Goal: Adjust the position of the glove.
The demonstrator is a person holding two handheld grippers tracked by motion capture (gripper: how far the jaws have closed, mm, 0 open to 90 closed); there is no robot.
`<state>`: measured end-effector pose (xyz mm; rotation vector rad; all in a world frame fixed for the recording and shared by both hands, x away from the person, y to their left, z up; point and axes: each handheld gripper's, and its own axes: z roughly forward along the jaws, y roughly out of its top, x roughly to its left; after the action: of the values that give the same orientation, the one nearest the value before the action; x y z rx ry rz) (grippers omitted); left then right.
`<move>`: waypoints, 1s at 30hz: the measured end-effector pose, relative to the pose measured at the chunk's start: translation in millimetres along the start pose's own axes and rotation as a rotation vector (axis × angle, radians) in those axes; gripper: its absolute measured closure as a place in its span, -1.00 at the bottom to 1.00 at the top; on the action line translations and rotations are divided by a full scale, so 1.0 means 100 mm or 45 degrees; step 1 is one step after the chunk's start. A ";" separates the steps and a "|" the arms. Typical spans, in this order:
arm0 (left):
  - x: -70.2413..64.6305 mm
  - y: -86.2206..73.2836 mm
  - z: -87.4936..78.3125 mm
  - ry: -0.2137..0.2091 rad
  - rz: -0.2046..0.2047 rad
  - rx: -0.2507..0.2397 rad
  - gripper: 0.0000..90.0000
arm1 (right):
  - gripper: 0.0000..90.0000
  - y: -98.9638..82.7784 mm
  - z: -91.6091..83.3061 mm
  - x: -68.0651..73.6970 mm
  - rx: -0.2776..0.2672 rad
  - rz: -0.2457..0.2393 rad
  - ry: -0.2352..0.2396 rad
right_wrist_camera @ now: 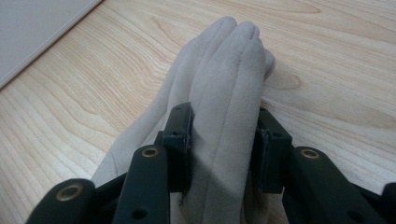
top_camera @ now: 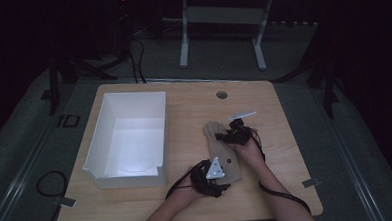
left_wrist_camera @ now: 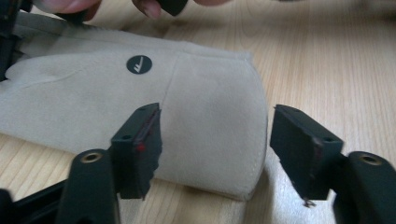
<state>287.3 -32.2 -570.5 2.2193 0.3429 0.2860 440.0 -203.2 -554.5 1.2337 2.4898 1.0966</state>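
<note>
2 grippers work 1 beige glove lying flat on the table right of the white box. Right gripper pinches its finger end; left gripper straddles the cuff, pads clear.

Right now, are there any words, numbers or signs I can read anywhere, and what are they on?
No words or numbers that can be read.
Glove: a round dark badge with a pale tick-like mark, no letters.
Floor left of the table: pale marks that look like "ID", too dim to be sure.
</note>
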 end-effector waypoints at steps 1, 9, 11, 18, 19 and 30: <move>-0.01 0.00 0.01 -0.005 0.015 0.007 -0.19 | 0.41 0.00 0.00 0.00 -0.001 0.003 0.001; -0.01 -0.01 0.06 -0.001 0.063 0.045 0.00 | 0.40 0.00 0.00 0.00 0.004 0.007 0.000; 0.02 0.00 0.07 0.009 0.051 0.050 0.18 | 0.40 0.01 0.00 0.00 0.008 0.008 0.003; 0.23 0.02 0.05 -0.051 -0.185 0.042 0.76 | 0.48 0.02 0.00 0.00 0.008 0.026 0.014; 0.22 0.02 0.05 -0.044 -0.184 0.046 0.77 | 0.50 0.02 -0.01 0.00 0.000 0.029 0.013; 0.23 0.11 -0.08 -0.031 -0.207 0.034 0.80 | 0.59 0.10 -0.15 0.01 -0.071 0.079 0.063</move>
<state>308.2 -25.3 -555.0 2.2039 0.5140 0.1675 439.5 -206.5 -537.1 1.2917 2.4532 1.2172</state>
